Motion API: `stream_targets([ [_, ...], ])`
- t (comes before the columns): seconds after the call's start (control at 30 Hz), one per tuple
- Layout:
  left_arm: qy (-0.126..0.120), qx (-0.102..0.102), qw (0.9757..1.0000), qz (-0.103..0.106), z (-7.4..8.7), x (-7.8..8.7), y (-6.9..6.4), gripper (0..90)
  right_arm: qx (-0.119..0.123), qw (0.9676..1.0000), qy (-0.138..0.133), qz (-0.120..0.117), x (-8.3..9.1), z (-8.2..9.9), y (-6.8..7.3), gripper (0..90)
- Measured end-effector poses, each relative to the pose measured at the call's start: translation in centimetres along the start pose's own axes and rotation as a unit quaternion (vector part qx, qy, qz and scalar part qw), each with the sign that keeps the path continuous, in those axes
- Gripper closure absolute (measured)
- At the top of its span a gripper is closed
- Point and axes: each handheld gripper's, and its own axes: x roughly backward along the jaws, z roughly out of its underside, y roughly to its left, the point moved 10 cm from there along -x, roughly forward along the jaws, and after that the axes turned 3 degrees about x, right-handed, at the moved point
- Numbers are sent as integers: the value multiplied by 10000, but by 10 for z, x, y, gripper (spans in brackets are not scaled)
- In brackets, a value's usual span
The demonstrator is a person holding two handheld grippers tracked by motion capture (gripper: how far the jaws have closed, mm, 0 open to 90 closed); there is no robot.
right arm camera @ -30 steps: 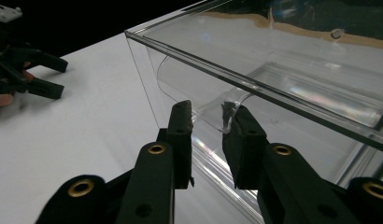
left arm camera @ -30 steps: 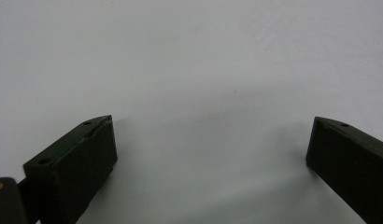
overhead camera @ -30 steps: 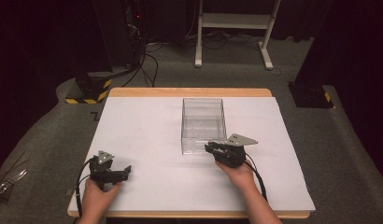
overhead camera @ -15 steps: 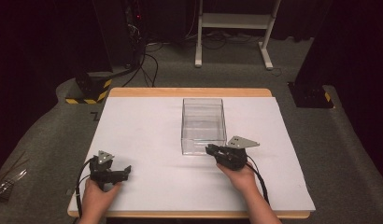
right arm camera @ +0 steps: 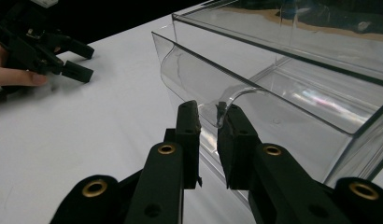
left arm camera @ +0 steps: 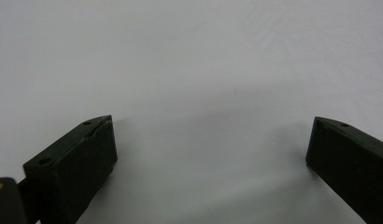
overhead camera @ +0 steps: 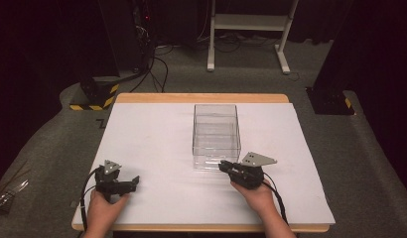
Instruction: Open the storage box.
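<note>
White-topped table (overhead camera: 157, 134) with wooden edge, clear plastic box (overhead camera: 216, 135) standing near its middle, right gripper (right arm camera: 209, 122) at the box's near end, jaws just closing around the curved clear lip (right arm camera: 229, 98), left gripper (left arm camera: 210, 140) resting well apart at near left, jaws wide apart on nothing.

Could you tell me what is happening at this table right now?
A person holds a gripper in each hand over a white table. The right gripper has just been closing its jaws around the curved front handle of a clear plastic box. The left gripper rests open on the table, away from the box.
</note>
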Motion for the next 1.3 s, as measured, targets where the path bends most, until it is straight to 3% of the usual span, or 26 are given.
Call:
stream_targets([
  [1.3, -7, 9, 10000, -5, 0, 0, 0, 17, 183, 9991, 158, -345, 44, 27, 54, 805],
])
